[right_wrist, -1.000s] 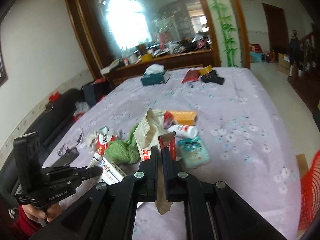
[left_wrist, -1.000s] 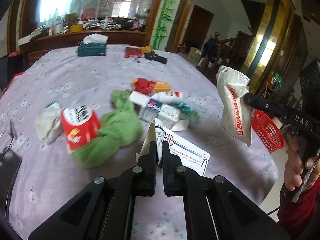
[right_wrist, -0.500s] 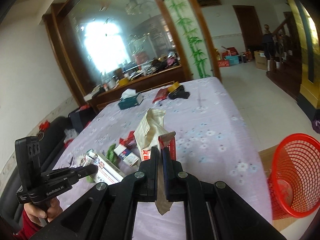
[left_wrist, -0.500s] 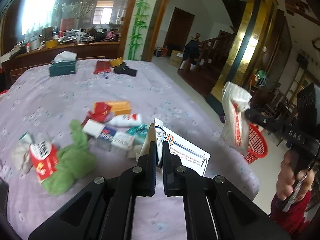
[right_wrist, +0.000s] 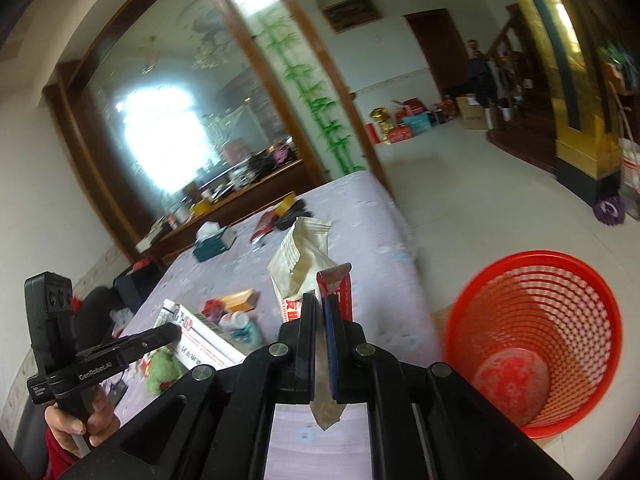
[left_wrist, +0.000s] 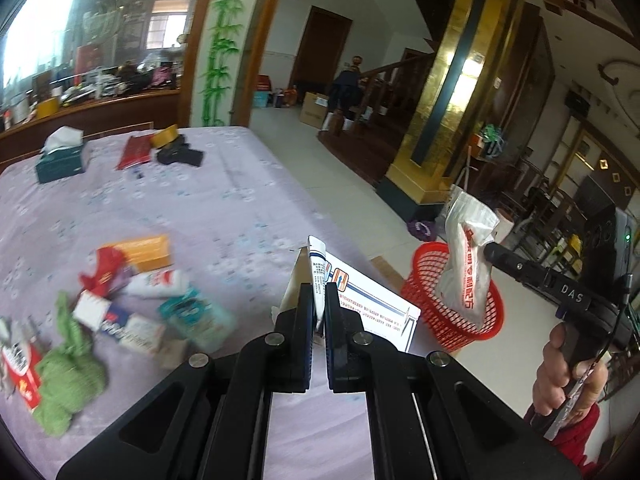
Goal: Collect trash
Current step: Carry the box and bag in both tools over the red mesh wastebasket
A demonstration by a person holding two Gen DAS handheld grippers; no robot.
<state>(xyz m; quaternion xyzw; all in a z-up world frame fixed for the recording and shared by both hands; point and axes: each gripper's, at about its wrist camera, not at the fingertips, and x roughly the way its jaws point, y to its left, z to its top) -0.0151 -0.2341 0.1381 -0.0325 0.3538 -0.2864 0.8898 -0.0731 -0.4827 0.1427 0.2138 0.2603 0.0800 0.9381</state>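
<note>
Here, in the left wrist view, the left gripper point(left_wrist: 316, 312) has its black jaws pressed together on a flat white cardboard box with blue and red print point(left_wrist: 372, 310), held above the near edge of the table draped in a lilac flower-patterned cloth point(left_wrist: 224, 200). Off to the right, the right gripper point(left_wrist: 490, 250) pinches a crumpled white plastic wrapper with red lettering point(left_wrist: 466, 264), which hangs in front of the red mesh plastic waste basket point(left_wrist: 424, 276) on the floor. Plenty is left on the cloth: a green rag point(left_wrist: 66, 376), an orange box point(left_wrist: 146, 250), small cartons and packets.

In the right wrist view, the right gripper point(right_wrist: 319, 316) is clamped on that wrapper point(right_wrist: 300, 256), and the basket point(right_wrist: 536, 332) stands low to the right beside the table point(right_wrist: 360, 216); whether anything lies inside is unclear. The left gripper point(right_wrist: 176, 330) at the left grips the box point(right_wrist: 204, 338).

So two pieces are picked up and neither is dropped yet; I judge the task early, with most litter uncollected.
</note>
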